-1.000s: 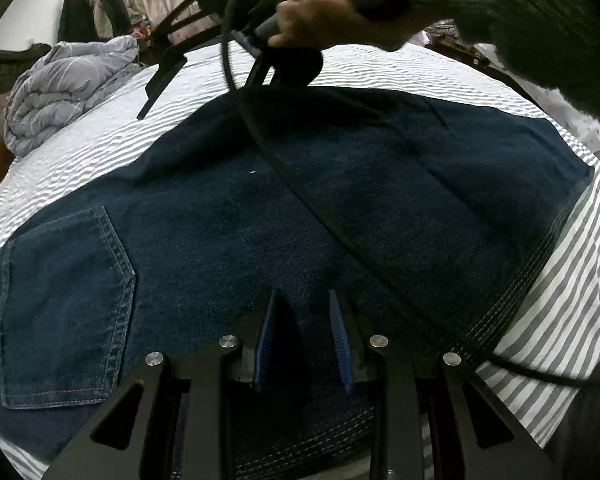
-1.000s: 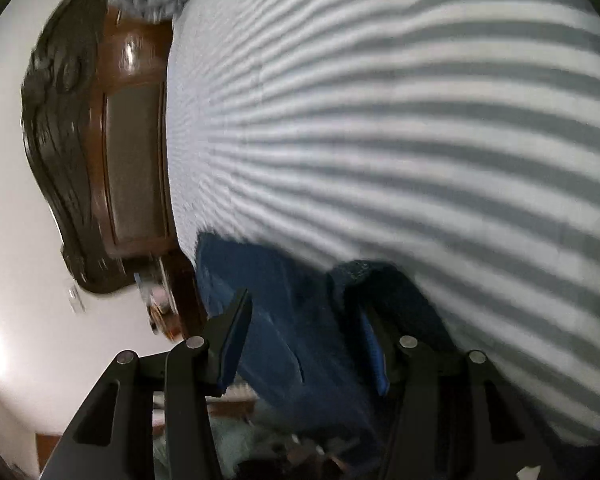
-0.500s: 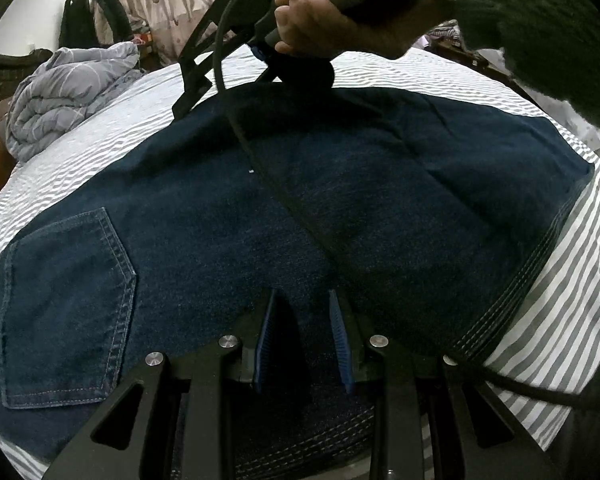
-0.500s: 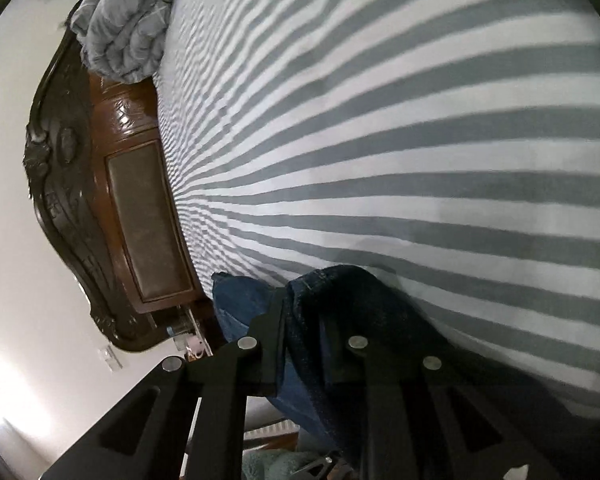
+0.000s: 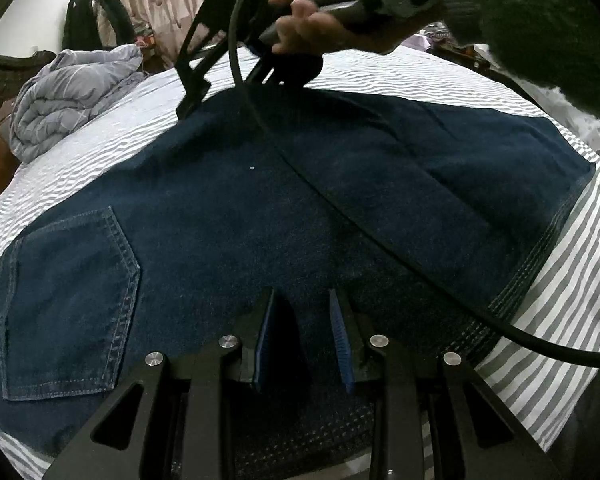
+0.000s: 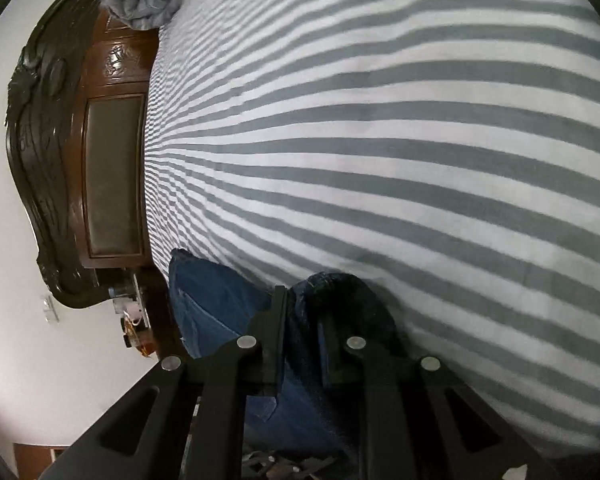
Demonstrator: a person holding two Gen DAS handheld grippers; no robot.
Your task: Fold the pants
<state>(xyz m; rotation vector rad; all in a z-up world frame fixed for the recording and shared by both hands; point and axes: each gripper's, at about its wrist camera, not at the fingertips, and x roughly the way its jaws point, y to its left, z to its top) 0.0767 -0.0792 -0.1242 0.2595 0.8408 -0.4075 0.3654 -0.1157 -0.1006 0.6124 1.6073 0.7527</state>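
Dark blue jeans [image 5: 260, 200] lie folded on the striped bed, back pocket [image 5: 68, 300] at the left. My left gripper [image 5: 302, 332] rests on the near edge of the jeans, its blue pads a small gap apart with denim between them. My right gripper [image 5: 228, 68] is at the far edge of the jeans, held in a hand. In the right wrist view my right gripper [image 6: 302, 328] is shut on a bunched fold of the jeans [image 6: 220, 308] and lifts it off the sheet.
The grey-and-white striped sheet [image 6: 380, 140] covers the bed. A crumpled grey duvet [image 5: 68, 92] lies at the far left. A carved dark wooden headboard [image 6: 60, 160] stands beyond it. A black cable [image 5: 380, 240] runs across the jeans.
My right gripper closed on the far edge of the jeans and has lifted it slightly. My left gripper has stayed in place.
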